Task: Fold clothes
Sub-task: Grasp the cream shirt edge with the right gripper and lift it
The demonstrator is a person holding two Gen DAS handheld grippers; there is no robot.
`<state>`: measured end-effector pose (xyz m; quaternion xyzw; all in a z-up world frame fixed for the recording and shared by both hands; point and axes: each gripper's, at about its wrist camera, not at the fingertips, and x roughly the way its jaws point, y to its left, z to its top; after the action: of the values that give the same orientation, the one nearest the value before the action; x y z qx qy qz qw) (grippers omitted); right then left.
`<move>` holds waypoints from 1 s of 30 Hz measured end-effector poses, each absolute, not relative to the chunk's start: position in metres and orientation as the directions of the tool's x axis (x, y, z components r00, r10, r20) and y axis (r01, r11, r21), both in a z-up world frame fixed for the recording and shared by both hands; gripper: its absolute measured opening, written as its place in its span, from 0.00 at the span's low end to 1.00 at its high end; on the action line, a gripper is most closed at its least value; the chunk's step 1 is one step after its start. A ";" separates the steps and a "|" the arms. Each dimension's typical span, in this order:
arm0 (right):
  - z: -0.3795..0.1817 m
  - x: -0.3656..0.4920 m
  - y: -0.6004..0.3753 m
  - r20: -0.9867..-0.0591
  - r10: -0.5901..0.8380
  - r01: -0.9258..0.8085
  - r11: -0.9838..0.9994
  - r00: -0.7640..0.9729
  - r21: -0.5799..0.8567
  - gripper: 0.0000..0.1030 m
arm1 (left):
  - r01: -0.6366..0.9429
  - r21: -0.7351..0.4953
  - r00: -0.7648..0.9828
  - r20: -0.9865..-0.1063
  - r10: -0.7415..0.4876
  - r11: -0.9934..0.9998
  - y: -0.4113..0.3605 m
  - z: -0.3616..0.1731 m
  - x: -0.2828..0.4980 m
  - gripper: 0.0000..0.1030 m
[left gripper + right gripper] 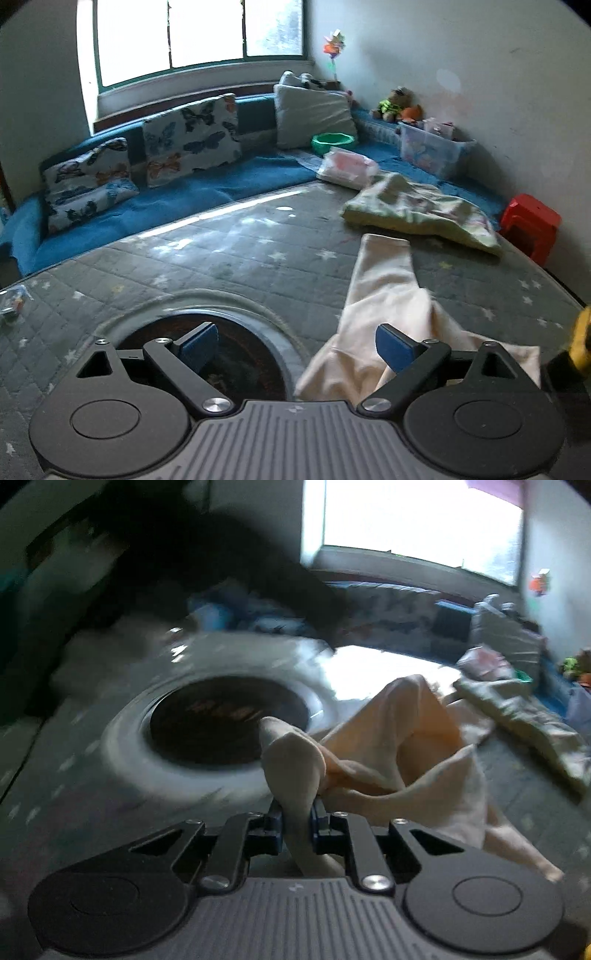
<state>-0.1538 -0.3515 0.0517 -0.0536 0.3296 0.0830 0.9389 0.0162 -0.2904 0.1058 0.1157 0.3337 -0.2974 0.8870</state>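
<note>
- left hand-held gripper (pixel 297 347) is spread wide, nothing between its blue pads
- cream garment (pixel 384 295) lies on the grey quilted mat (pixel 236 254), right of the round hole (pixel 207 354)
- right hand-held gripper (pixel 297 821) pinches a bunched corner of that garment
- floral cloth (pixel 421 210) sits behind it

A grey quilted, star-printed mat (pixel 240 258) is spread over the surface, with a round opening (pixel 236 354) cut into it. A cream garment (pixel 384 295) and a crumpled green floral cloth (pixel 421 206) are laid on it, apart

Backlit window (pixel 199 33) glare, motion blur
</note>
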 end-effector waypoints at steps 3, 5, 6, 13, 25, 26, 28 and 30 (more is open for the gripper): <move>0.043 -0.169 -0.329 -0.647 0.124 -0.235 0.968 0.753 -0.088 0.12 | 0.647 0.000 0.570 -0.664 -0.484 0.762 -0.300 0.105 0.004 0.94; 0.041 -0.174 -0.322 -0.649 0.135 -0.239 0.968 0.748 -0.074 0.12 | 0.684 0.017 0.552 -0.666 -0.502 0.729 -0.309 0.102 -0.007 0.95; 0.040 -0.176 -0.320 -0.651 0.139 -0.240 0.968 0.746 -0.067 0.12 | 0.699 0.034 0.549 -0.666 -0.506 0.714 -0.314 0.100 -0.013 0.95; 0.043 -0.191 -0.306 -0.661 0.162 -0.275 0.959 0.733 -0.071 0.12 | 0.740 0.094 0.510 -0.724 -0.465 0.666 -0.326 0.073 -0.019 0.55; 0.043 -0.224 -0.304 -0.687 0.158 -0.277 0.959 0.710 -0.066 0.12 | 0.612 0.033 0.575 -0.704 -0.416 0.790 -0.217 0.068 -0.018 0.02; 0.044 -0.226 -0.303 -0.690 0.157 -0.277 0.959 0.707 -0.065 0.12 | 0.590 0.024 0.584 -0.703 -0.405 0.807 -0.202 0.067 -0.019 0.02; 0.046 -0.229 -0.304 -0.694 0.153 -0.278 0.958 0.703 -0.071 0.12 | 0.543 0.002 0.589 -0.714 -0.379 0.840 -0.172 0.064 -0.021 0.01; 0.046 -0.231 -0.303 -0.699 0.153 -0.281 0.957 0.699 -0.071 0.12 | 0.515 -0.052 0.568 -0.727 -0.386 0.856 -0.147 0.062 -0.020 0.01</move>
<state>-0.2307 -0.3029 0.0461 -0.0865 0.3695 0.1183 0.9176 -0.0201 -0.1474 0.0622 0.0828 0.3883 -0.2554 0.8816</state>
